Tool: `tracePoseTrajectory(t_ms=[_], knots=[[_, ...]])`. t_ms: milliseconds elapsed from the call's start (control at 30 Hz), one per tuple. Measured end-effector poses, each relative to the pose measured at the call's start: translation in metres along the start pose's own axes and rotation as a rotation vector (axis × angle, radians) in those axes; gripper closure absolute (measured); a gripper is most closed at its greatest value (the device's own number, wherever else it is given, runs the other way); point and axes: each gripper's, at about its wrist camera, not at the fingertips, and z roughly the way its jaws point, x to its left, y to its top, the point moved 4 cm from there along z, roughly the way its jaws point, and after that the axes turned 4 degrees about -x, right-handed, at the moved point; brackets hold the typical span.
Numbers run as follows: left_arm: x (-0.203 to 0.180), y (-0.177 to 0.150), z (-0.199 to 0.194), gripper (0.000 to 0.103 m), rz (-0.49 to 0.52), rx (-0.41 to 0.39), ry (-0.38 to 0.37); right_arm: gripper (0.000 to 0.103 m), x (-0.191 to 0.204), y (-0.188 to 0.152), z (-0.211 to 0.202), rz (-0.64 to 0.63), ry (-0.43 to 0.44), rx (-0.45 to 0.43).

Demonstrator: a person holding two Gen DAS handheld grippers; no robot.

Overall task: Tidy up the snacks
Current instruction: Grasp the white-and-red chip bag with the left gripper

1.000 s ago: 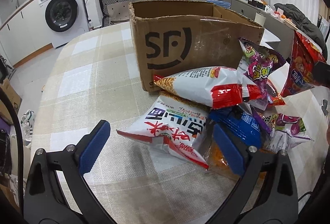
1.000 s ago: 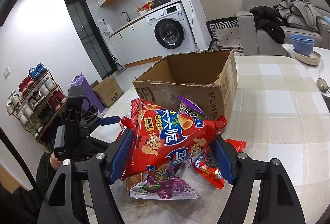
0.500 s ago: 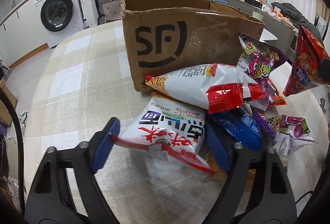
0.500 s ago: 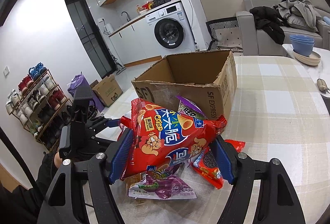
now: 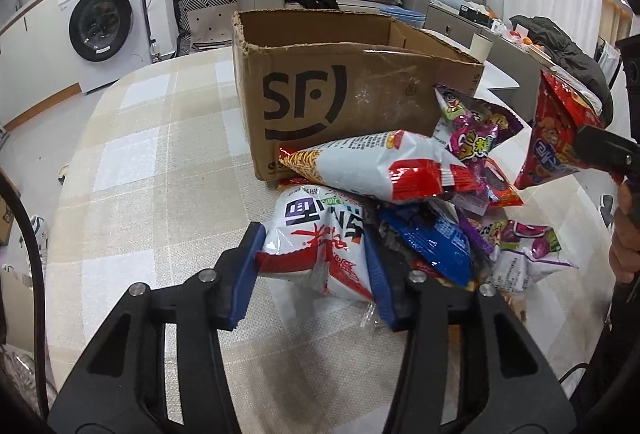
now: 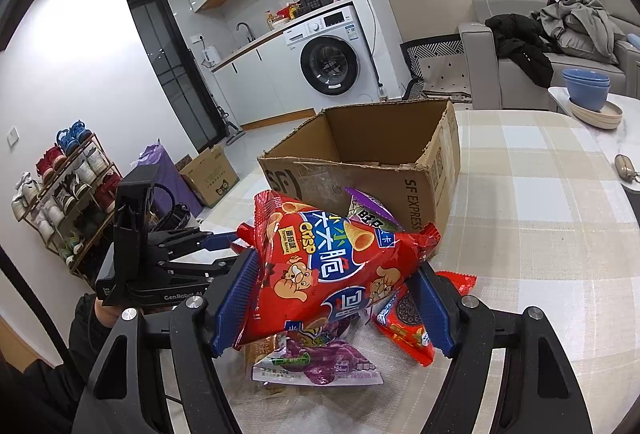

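The left gripper (image 5: 316,270) has just been closing its jaws, whose blue pads now pinch a white-and-red snack bag (image 5: 320,246) lying on the checked desk (image 5: 132,170) in front of the open SF cardboard box (image 5: 340,90). The right gripper (image 6: 332,298) grips a red Crisp snack bag (image 6: 332,270), lifted above the other packets, near the box (image 6: 380,170). A white-and-red noodle-snack bag (image 5: 376,166) leans against the box.
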Motion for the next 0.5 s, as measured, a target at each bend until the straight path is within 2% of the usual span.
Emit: tracePoseTrajectory(t_ms=[133, 200, 333, 400, 500], knots=[[-0.003, 0.000, 0.002, 0.048, 0.018, 0.009, 0.031, 0.028, 0.001, 0.000, -0.001, -0.008, 0.003, -0.003], [-0.008, -0.002, 0.005, 0.038, 0.036, 0.015, 0.057, 0.028, 0.000, 0.000, -0.001, -0.006, 0.002, -0.004], [-0.011, 0.000, 0.022, 0.035, 0.054, 0.054, 0.055, 0.028, -0.002, 0.000, -0.002, -0.003, -0.004, -0.006], [-0.014, 0.000, 0.030, 0.030, 0.079, 0.067, 0.069, 0.028, -0.002, 0.001, -0.003, -0.002, -0.007, -0.008], [-0.014, -0.001, 0.039, 0.033, 0.070, 0.084, 0.051, 0.028, -0.001, 0.001, -0.004, 0.000, -0.009, -0.010]])
